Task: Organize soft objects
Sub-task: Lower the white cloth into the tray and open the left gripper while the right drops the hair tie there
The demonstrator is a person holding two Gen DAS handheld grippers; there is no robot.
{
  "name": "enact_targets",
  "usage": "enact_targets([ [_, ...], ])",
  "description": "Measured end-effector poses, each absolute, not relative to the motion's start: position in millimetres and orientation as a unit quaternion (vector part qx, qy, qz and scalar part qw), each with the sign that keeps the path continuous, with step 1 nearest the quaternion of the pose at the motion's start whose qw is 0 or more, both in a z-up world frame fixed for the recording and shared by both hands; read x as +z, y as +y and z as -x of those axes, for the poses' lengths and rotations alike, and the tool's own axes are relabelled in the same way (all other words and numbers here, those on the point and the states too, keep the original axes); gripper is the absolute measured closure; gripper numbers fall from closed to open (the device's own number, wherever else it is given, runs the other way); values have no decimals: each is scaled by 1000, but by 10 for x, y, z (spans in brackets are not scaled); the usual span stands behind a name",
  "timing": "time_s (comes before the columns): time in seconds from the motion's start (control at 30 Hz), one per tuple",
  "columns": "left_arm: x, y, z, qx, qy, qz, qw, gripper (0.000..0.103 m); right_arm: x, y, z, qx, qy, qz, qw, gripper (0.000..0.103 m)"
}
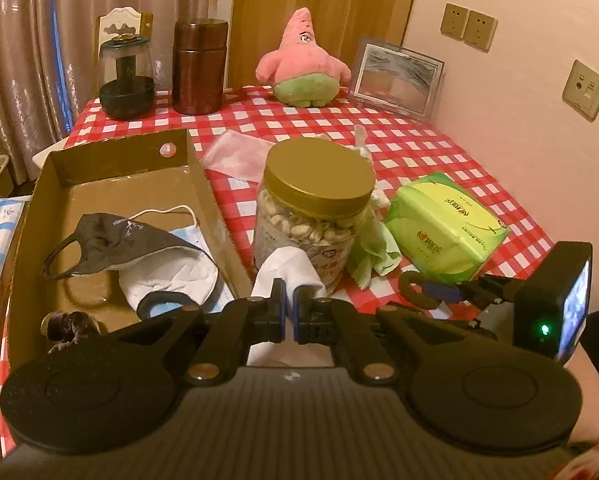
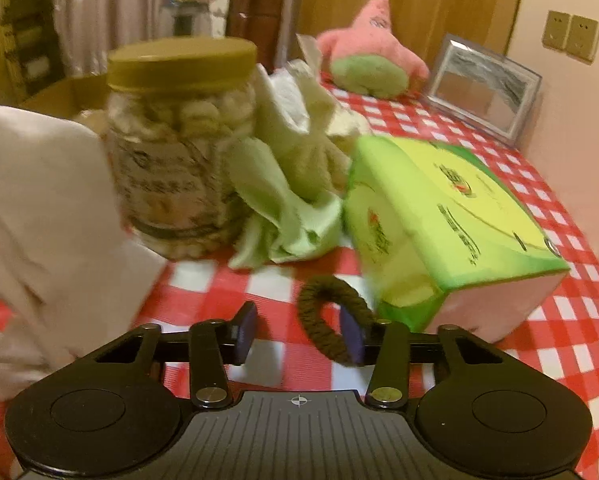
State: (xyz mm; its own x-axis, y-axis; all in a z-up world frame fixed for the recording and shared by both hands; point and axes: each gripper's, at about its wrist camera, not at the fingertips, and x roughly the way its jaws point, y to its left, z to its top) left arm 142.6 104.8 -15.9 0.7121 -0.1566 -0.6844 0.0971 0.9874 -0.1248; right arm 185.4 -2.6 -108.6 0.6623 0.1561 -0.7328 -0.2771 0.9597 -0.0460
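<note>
Up close: left gripper (image 1: 289, 304) jaws shut tight on white cloth (image 1: 287, 276), hanging upright before nut jar (image 1: 315, 216). Right gripper (image 2: 299, 334) jaws half open, one dark braided hair tie (image 2: 323, 320) looped round right pad, lying flat on checked worktop (image 2: 219, 280). Cardboard tray (image 1: 203, 184) holds two masks, one scrunchie (image 1: 69, 328). One tissue pack (image 2: 451, 216), one crumpled green cloth (image 2: 291, 184) partly hidden behind jar. Right view blurred.
</note>
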Motion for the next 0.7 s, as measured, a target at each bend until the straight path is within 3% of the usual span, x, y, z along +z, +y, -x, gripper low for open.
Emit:
enact_targets([
  [0.03, -159, 1056, -1420, -68, 373, 40, 924, 101, -1085, -32, -1848, 116, 393, 80, 909, 68],
  [0.07, -155, 1063, -1415, -68, 374, 40, 924, 101, -1080, -33, -1847, 115, 393, 86, 908, 89],
  [0.1, -147, 1070, -1407, -67, 373, 40, 925, 101, -1083, -37, -1845, 115, 395, 87, 907, 96],
  [0.33, 31, 1150, -1307, -66, 357, 49, 931, 101, -840, -145, -1655, 148, 401, 28, 903, 96],
  [0.7, 804, 1511, -1297, -28, 295, 28, 955, 101, -90, 183, -1417, 289, 347, -26, 892, 96],
])
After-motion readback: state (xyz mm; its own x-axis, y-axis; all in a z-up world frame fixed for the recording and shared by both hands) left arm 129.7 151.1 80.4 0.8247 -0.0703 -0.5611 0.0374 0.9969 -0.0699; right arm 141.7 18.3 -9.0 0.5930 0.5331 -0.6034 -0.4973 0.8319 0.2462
